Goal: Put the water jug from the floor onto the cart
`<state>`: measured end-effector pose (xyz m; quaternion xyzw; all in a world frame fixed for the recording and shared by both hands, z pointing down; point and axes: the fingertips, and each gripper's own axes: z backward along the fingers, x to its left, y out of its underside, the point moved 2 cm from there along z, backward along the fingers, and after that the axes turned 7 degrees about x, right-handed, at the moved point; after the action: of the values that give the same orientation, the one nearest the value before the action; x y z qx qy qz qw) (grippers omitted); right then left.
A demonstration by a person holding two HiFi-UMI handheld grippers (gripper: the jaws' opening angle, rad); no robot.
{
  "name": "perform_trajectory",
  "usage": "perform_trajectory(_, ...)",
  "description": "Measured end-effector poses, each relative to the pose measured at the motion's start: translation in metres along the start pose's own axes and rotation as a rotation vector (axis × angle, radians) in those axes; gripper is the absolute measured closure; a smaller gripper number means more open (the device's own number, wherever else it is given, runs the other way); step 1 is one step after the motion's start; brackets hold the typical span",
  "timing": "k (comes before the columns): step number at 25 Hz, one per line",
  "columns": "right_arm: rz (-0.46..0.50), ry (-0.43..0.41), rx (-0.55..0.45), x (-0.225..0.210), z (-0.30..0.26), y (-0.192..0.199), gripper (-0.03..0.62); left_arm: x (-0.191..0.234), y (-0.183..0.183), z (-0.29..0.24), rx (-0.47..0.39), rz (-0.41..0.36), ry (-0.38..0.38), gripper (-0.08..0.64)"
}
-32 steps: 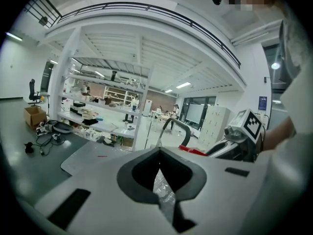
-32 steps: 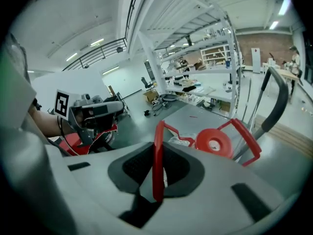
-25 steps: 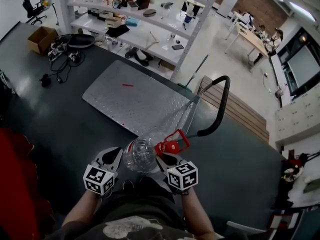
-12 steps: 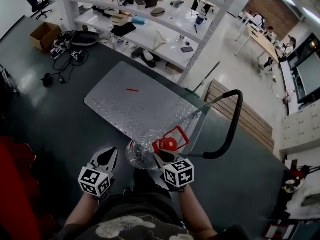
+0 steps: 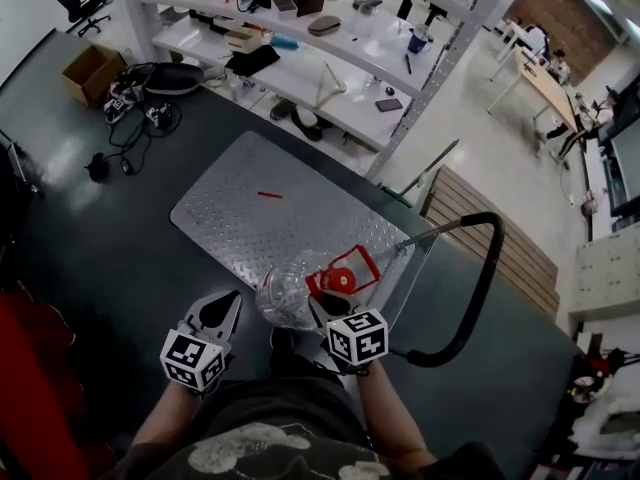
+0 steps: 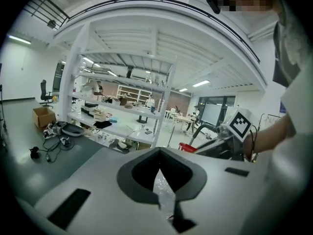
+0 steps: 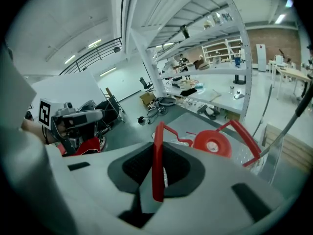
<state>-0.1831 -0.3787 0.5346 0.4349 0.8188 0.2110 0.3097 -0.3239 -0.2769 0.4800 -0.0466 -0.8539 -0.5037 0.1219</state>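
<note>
The clear water jug [image 5: 283, 294] with a red cap and red carry handle [image 5: 341, 274] hangs at the near edge of the cart's metal deck [image 5: 270, 218]. My right gripper [image 5: 322, 313] is shut on that red handle [image 7: 157, 160], with the cap [image 7: 213, 144] just beyond the jaws. My left gripper [image 5: 228, 305] is left of the jug, apart from it, jaws together and holding nothing. In the left gripper view the closed jaws [image 6: 159, 190] show only a sliver of clear plastic behind them. The jug's lower body is hidden from the head view.
The cart's black push handle [image 5: 482, 286] curves up at the right. Behind the cart stand white shelves [image 5: 330, 53] full of small items. Cables [image 5: 130, 118] and a cardboard box [image 5: 88, 73] lie on the floor at left. A wooden pallet [image 5: 520, 248] lies to the right.
Both grippers and the jug have moved forward toward the cart; the jug now overlaps the deck's near edge. The right gripper's hold on the red handle is unchanged.
</note>
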Motion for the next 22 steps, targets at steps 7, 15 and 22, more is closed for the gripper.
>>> perform_trajectory(7,0.036,0.044,-0.017,-0.052,-0.021,-0.057,0.551,0.041,-0.047,-0.037,-0.035,-0.002,-0.054,0.554)
perform_trajectory(15,0.009,0.179,-0.033,-0.094,-0.056,-0.120,0.549,0.100,-0.085,-0.074,-0.007,-0.039,-0.016,0.552)
perform_trajectory(22,-0.059,0.309,-0.016,-0.137,-0.095,-0.151,0.546,0.152,-0.120,-0.123,0.040,-0.083,0.091,0.554)
